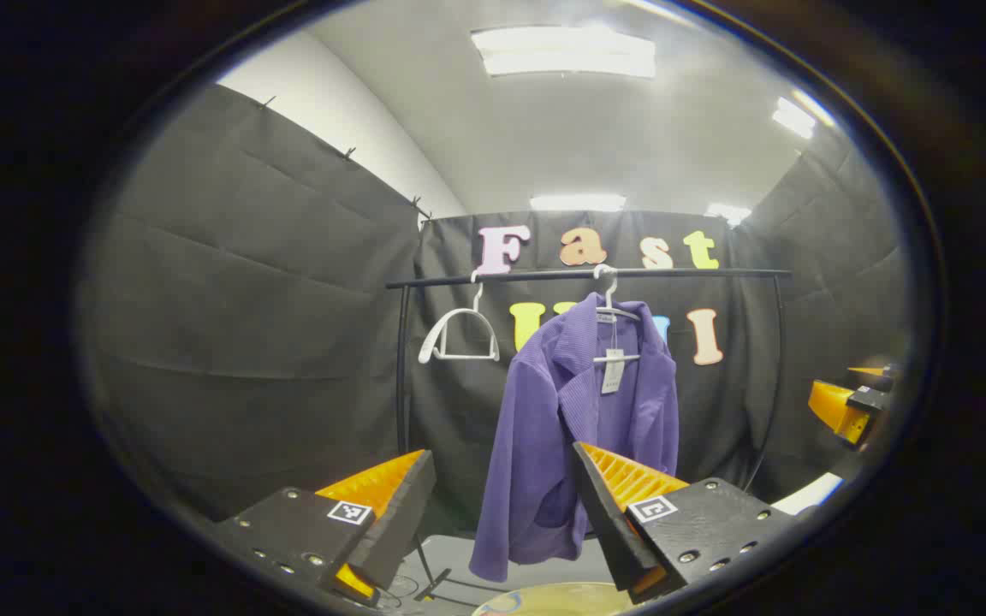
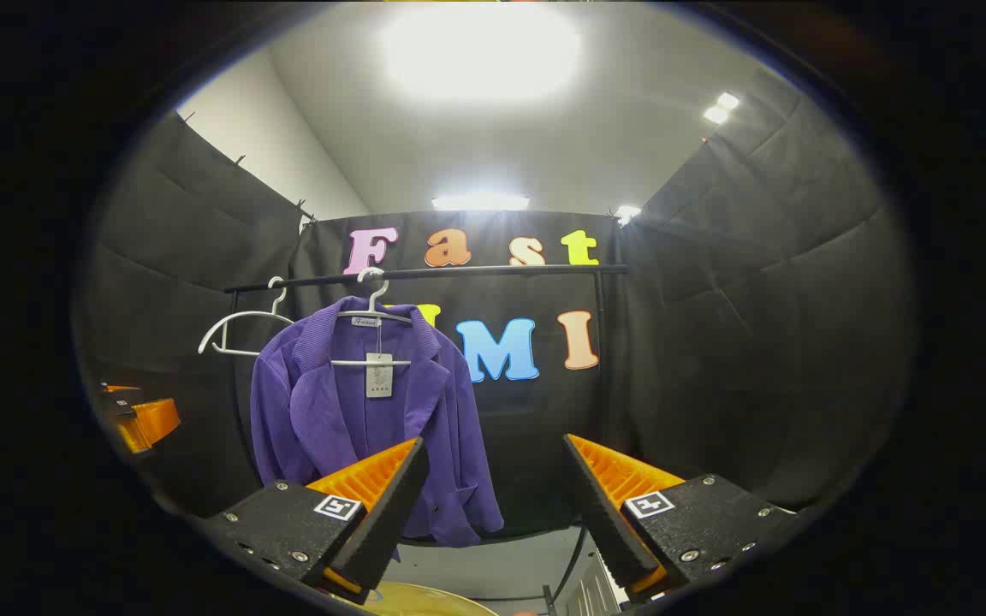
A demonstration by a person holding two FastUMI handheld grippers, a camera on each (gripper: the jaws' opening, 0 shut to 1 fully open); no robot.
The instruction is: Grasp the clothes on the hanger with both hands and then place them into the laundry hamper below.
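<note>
We see the jacket (image 1: pixel 574 411) on its hanger (image 1: pixel 608 321) at twelve o'clock, above the hamper (image 1: pixel 561 599). It looks soft, light, floppy; we'd take the shoulders. Left gripper (image 1: pixel 501 505) and right gripper (image 2: pixel 493 496) gape wide, empty.

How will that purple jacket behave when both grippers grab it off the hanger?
The jacket hangs in loose folds, so it will probably flop and sag between grips. Its ribbed cloth looks grippy rather than slippery. The thin hanger may swing or lift off the rail with it.
</note>
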